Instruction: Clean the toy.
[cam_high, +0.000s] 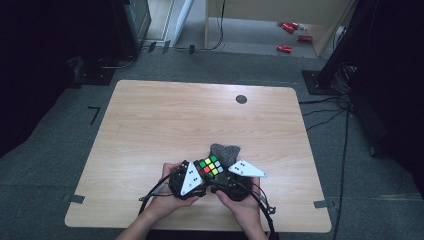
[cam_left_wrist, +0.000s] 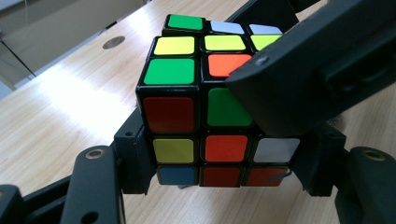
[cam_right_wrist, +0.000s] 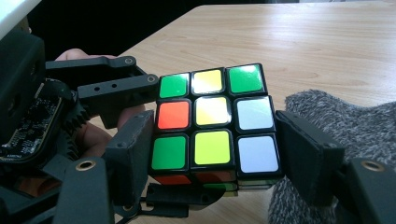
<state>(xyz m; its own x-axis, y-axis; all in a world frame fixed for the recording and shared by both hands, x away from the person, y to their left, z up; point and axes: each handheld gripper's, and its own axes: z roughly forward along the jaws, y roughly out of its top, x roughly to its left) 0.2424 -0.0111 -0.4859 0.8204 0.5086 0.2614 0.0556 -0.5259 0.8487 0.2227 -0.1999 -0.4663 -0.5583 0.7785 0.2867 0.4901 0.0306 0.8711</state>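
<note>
A colour-tiled puzzle cube (cam_high: 211, 166) is held above the bench (cam_high: 150, 130) between both grippers. The left gripper (cam_left_wrist: 219, 172) is clamped on the cube's lowest layer, one jaw pressed against each side of it. The right gripper (cam_right_wrist: 215, 154) is set around the cube's upper part, its jaws lying against opposite faces; a firm grip cannot be told. A cube has no long axis; it is held tilted, with one corner turned up. A grey knitted cloth (cam_right_wrist: 336, 121) lies just behind the right jaws.
</note>
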